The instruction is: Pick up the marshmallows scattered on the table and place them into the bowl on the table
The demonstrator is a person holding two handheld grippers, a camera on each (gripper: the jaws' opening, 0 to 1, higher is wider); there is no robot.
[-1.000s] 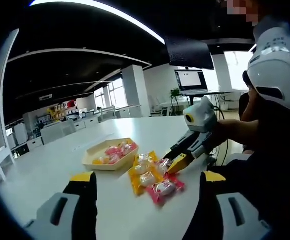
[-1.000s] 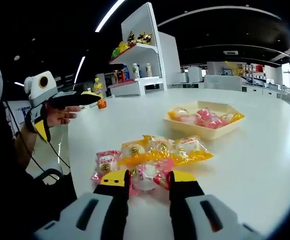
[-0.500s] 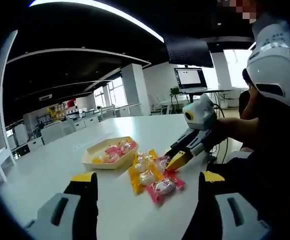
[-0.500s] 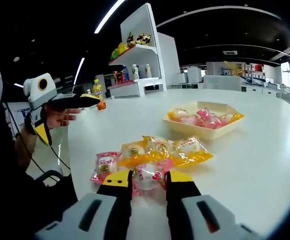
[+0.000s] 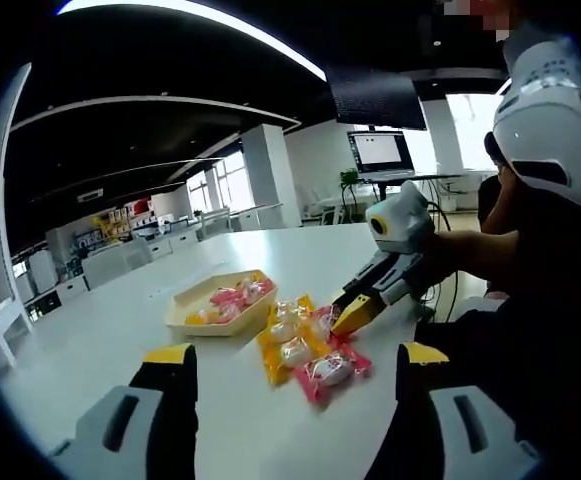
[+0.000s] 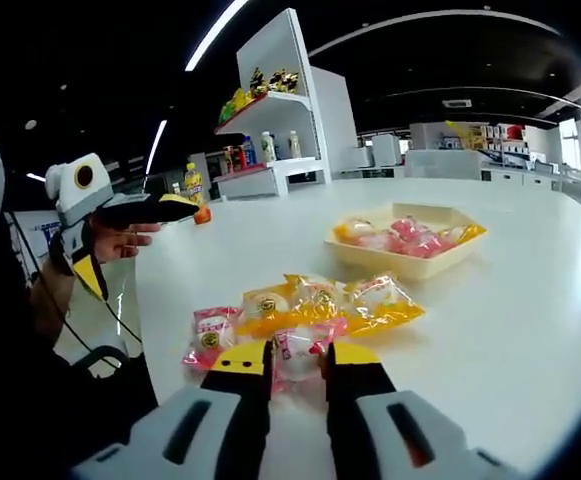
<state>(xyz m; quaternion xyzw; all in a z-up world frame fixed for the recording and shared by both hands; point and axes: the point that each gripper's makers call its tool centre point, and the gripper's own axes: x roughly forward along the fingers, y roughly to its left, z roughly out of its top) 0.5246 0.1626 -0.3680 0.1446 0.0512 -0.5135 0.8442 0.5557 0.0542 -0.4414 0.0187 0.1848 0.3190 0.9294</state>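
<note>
A broad white surface (image 6: 530,330) carries everything, with a white shelf unit (image 6: 280,120) of bottles and small goods standing beyond its far edge in the right gripper view. On the surface sits a shallow cream bowl (image 6: 410,262) already holding several pink and yellow wrapped marshmallows. The left hand-held gripper (image 5: 285,365) hovers low over the near edge with its yellow-tipped jaws spread wide and nothing between them. The right hand-held gripper (image 6: 295,360) has its jaws drawn close on a pink wrapped marshmallow (image 6: 296,345) at the near end of the cluster. Just beside it lie yellow wrapped marshmallows (image 6: 315,300) in a row and another pink packet (image 6: 210,335), all near the bowl but apart from it.
</note>
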